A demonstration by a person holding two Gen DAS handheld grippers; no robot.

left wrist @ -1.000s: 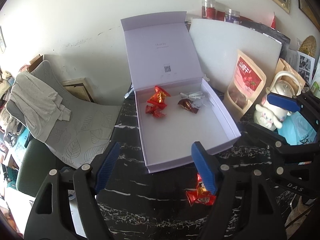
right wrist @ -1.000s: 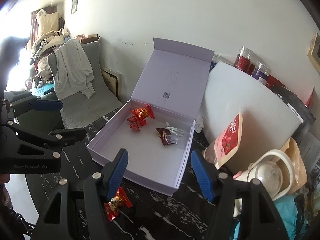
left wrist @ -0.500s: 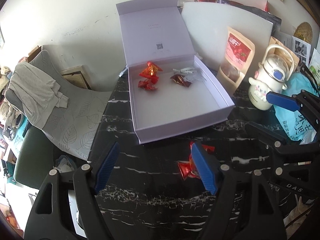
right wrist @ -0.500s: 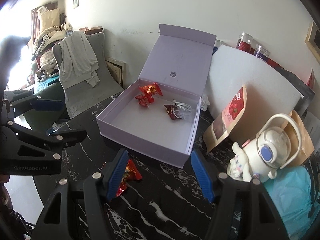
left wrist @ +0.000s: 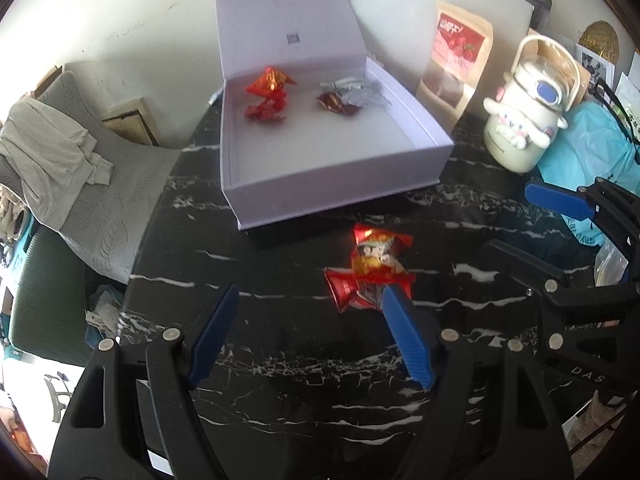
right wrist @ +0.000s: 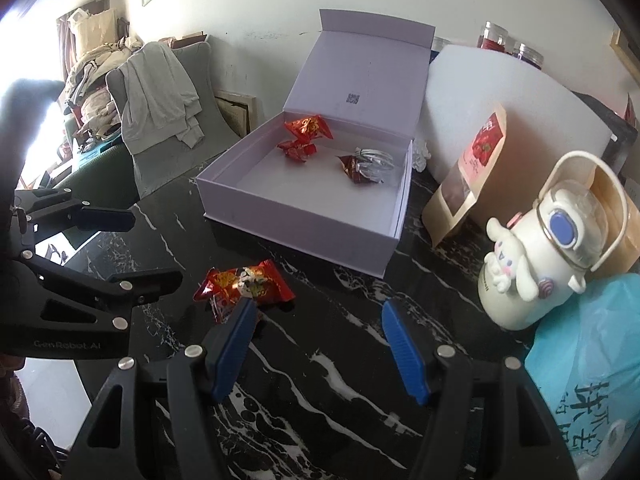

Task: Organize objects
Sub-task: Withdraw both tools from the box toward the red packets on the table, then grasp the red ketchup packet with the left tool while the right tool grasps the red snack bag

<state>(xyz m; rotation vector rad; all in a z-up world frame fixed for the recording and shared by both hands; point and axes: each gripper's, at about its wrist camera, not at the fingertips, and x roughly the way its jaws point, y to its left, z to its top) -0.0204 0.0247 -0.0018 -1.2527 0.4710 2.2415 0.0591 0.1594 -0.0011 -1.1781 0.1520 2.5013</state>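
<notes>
An open lilac gift box (left wrist: 336,184) (right wrist: 304,220) stands on the black marble table with its lid upright. Inside lie red wrapped candies (left wrist: 269,94) (right wrist: 304,136) and a dark red and silver candy (left wrist: 345,96) (right wrist: 364,164). Two more red candies (left wrist: 370,270) (right wrist: 244,286) lie on the table in front of the box. My left gripper (left wrist: 308,308) is open, its right finger just beside the loose candies. My right gripper (right wrist: 316,316) is open too, its left finger touching or overlapping the same candies. Neither holds anything.
A white cartoon kettle (left wrist: 524,120) (right wrist: 540,256), a kraft snack pouch (left wrist: 456,60) (right wrist: 468,184) and a blue plastic bag (right wrist: 580,360) crowd the table's right side. A white board (right wrist: 500,96) leans behind. A grey chair with cloth (left wrist: 60,152) stands left, past the table edge.
Both grippers have pulled back from the box and tipped down toward the table. The loose red candies now lie further out past the fingertips. Both grippers stay open.
</notes>
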